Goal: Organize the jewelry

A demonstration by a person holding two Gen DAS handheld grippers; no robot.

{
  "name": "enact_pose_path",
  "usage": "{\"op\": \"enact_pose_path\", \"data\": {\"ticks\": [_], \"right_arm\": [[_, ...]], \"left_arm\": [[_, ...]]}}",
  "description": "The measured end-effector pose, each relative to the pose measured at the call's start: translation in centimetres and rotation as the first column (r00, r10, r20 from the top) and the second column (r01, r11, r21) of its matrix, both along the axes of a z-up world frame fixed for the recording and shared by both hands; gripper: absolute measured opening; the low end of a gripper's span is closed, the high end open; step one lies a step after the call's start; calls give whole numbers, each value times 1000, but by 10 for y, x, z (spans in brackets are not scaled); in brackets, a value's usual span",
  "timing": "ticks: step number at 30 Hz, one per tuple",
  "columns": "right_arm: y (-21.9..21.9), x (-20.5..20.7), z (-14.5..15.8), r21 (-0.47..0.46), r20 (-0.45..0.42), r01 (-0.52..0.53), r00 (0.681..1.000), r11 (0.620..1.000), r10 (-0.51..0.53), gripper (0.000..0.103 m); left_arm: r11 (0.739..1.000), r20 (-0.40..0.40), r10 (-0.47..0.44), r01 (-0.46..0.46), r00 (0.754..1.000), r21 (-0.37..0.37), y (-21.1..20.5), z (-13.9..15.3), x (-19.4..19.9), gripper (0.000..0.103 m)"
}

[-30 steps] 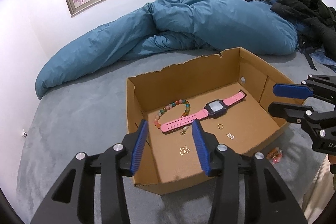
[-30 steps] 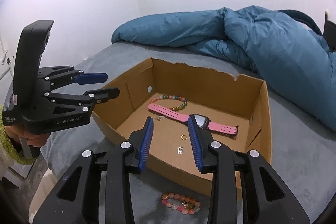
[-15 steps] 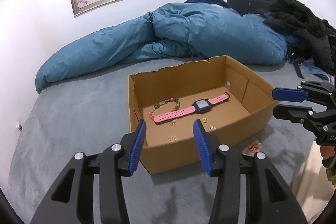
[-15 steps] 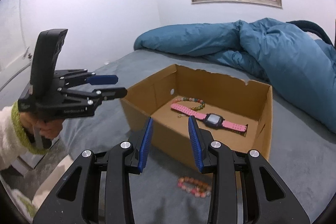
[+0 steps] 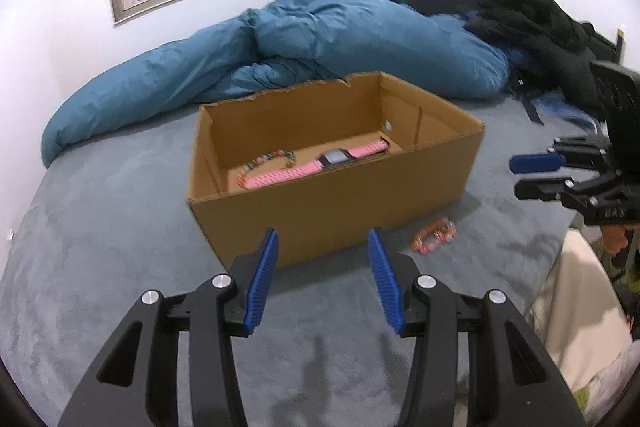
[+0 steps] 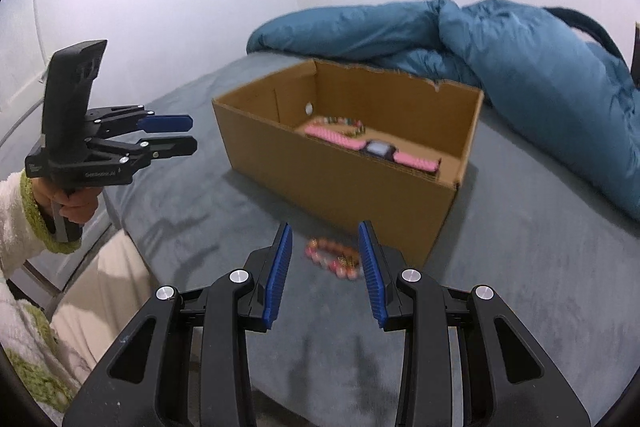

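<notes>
An open cardboard box [image 5: 340, 203] [image 6: 340, 183] stands on the grey bed. Inside lie a pink watch [image 5: 320, 167] [image 6: 376, 149] and a multicoloured bead bracelet [image 5: 268, 159] [image 6: 340, 121]. A pink-orange bead bracelet [image 5: 434, 235] [image 6: 332, 259] lies on the bed outside the box's near corner. My left gripper [image 5: 322, 247] [image 6: 188, 135] is open and empty, held back from the box's front wall. My right gripper [image 6: 325, 239] [image 5: 514, 175] is open and empty, just short of the loose bracelet, which shows between its fingers.
A crumpled blue duvet [image 5: 320, 43] [image 6: 500, 59] lies behind the box. Dark clothing [image 5: 532, 23] is piled at the far right by a black headboard. The bed's edge and a white sleeve [image 6: 24, 227] are at the left of the right wrist view.
Both grippers have drawn back and lowered away from above the box, so its floor is now mostly hidden by the front wall. Both stay open and empty.
</notes>
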State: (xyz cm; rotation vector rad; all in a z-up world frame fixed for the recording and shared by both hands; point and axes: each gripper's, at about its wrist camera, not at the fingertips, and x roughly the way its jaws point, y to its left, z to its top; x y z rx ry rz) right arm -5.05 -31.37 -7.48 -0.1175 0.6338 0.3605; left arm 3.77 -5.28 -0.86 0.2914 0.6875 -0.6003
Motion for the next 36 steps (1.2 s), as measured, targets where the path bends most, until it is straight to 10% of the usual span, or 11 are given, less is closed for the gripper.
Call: {"op": "enact_pose_path", "data": {"ticks": [18, 36], "right_arm": [[-7, 24, -41, 10, -88, 10, 996, 1000, -9, 29], [-10, 49, -56, 23, -126, -8, 992, 1000, 11, 29]], "left_arm": [[972, -32, -222, 224, 975, 67, -66, -55, -6, 44], [953, -158, -284, 296, 946, 59, -108, -87, 27, 16]]}}
